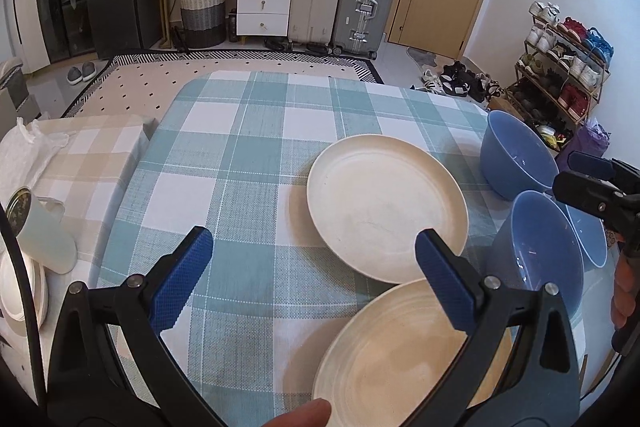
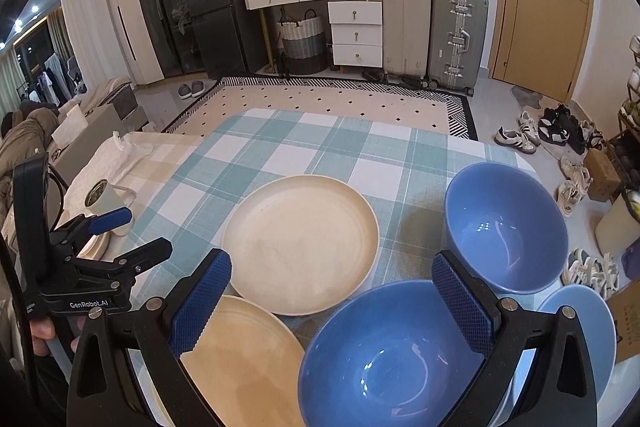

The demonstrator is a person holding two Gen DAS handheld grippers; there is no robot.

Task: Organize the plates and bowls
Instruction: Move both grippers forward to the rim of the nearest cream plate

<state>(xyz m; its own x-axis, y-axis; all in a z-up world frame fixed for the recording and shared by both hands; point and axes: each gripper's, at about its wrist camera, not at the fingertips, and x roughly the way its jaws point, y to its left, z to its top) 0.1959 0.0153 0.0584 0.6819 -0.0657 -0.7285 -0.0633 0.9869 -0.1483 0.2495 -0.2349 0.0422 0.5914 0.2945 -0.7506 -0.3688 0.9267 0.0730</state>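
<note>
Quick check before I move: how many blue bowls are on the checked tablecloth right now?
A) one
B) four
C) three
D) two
C: the right wrist view shows a far bowl, a near bowl under the open right gripper, and a third bowl partly hidden at the right edge.

A table under a teal checked cloth (image 2: 304,143) carries two cream plates (image 2: 300,243) and three blue bowls (image 2: 506,227) — all resting directly on it.
</note>
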